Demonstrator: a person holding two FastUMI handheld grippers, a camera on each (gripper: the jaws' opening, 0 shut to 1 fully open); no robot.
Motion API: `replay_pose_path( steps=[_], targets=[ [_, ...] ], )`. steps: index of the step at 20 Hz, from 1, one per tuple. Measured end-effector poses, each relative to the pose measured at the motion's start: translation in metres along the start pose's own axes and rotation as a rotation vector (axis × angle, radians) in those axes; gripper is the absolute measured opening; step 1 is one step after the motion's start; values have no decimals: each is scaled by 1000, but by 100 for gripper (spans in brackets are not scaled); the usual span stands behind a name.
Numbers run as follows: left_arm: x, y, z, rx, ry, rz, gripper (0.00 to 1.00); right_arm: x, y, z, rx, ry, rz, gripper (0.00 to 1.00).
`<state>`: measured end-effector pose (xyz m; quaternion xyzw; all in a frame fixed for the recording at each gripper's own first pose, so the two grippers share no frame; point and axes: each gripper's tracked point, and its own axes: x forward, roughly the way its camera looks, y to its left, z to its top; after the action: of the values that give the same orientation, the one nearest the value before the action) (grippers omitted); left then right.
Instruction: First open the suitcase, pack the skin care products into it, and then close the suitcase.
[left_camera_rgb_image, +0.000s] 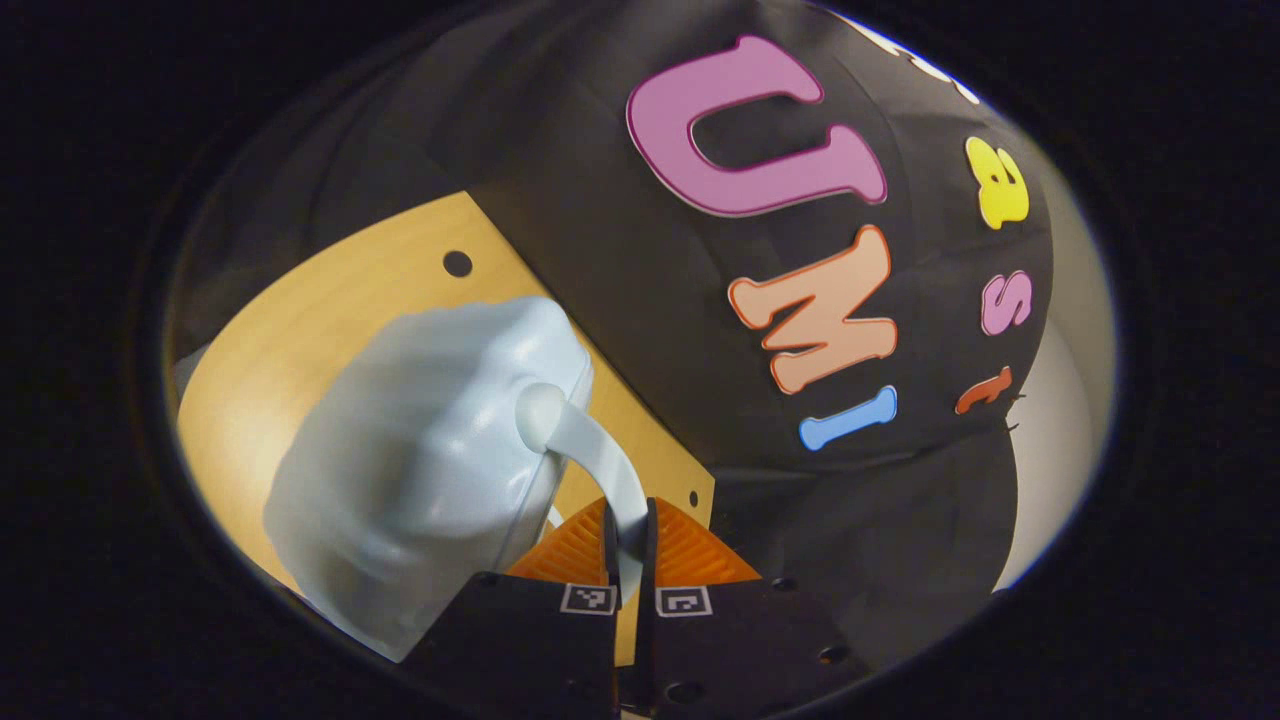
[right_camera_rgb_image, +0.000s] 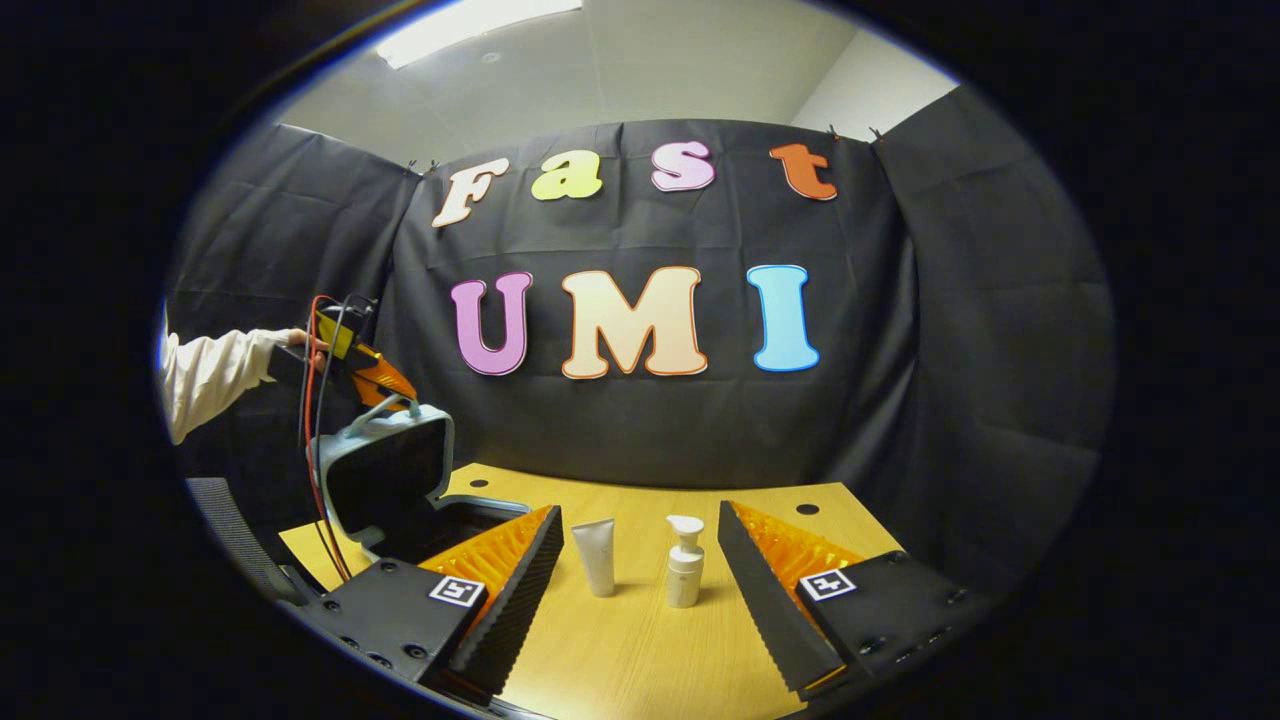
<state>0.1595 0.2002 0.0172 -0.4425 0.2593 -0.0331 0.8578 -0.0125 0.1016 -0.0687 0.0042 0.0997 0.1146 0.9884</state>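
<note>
In the left gripper view, my left gripper (left_camera_rgb_image: 628, 545) is shut on the pale blue handle (left_camera_rgb_image: 590, 450) of the small suitcase lid (left_camera_rgb_image: 420, 470), which it holds lifted. The right gripper view shows that suitcase (right_camera_rgb_image: 385, 480) at the left of the table, its lid raised upright with the dark lining facing right, and the left gripper (right_camera_rgb_image: 375, 385) on its top handle. My right gripper (right_camera_rgb_image: 640, 570) stands open low over the table. Between and beyond its fingers stand a white tube (right_camera_rgb_image: 598, 556) and a white pump bottle (right_camera_rgb_image: 685, 562), both upright.
The wooden table (right_camera_rgb_image: 640, 650) has small round holes near its back edge. A person's sleeve (right_camera_rgb_image: 215, 375) reaches in from the left, with red and black cables (right_camera_rgb_image: 315, 450) hanging beside the suitcase. Black cloth walls close the booth behind.
</note>
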Motion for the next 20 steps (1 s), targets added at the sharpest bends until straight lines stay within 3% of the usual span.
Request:
replay_pose_path(
  steps=[9, 13, 19, 20],
  targets=[
    [-102, 133, 59, -38, -170, 98, 0, 22, 38, 14, -9, -29, 51, 98],
    [-124, 210, 49, -45, -182, 187, 0, 28, 46, 19, -31, -36, 53, 96],
    [-136, 286, 19, -69, -200, 199, 3, 30, 47, 24, -52, -53, 32, 98],
    [-137, 299, 11, -59, -195, 208, 0, 31, 48, 24, -59, -52, 32, 99]
  ],
)
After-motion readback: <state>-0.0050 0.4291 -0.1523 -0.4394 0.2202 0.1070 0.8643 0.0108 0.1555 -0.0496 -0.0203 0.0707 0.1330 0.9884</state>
